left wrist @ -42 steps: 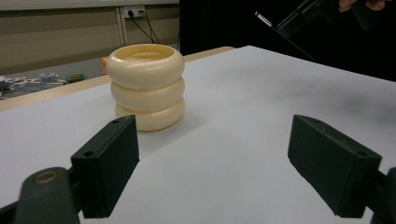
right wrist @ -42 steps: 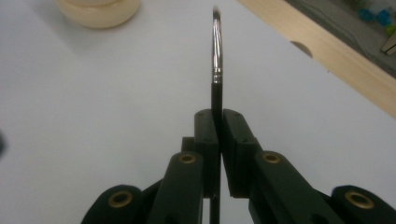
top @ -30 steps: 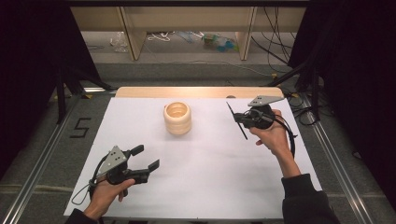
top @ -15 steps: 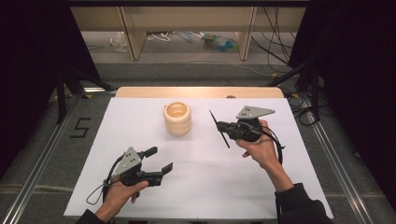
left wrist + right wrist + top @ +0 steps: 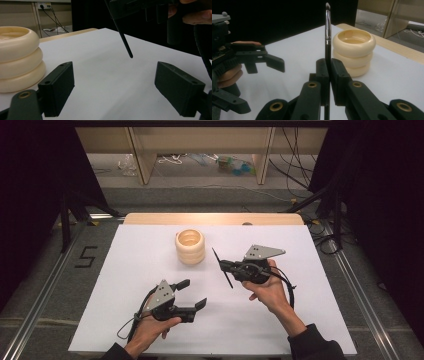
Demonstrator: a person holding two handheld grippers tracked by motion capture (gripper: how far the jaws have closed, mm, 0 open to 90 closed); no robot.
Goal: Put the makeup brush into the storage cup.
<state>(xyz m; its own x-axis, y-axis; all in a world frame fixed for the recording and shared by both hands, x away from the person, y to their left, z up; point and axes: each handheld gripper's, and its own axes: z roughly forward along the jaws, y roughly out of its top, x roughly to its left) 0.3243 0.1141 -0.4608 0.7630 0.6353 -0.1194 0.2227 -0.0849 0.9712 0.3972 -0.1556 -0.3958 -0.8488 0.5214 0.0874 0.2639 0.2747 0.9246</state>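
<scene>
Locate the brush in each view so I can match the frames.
High view: the brush sits right of centre, clamped in the right tool, slanting across the white table.
Left gripper view: its dark handle end slants down from the top edge, centre-right.
Right gripper view: it stands upright at centre, pinched between the jaws, bristles at top.
Shared landmark: the cream ribbed cup.
</scene>
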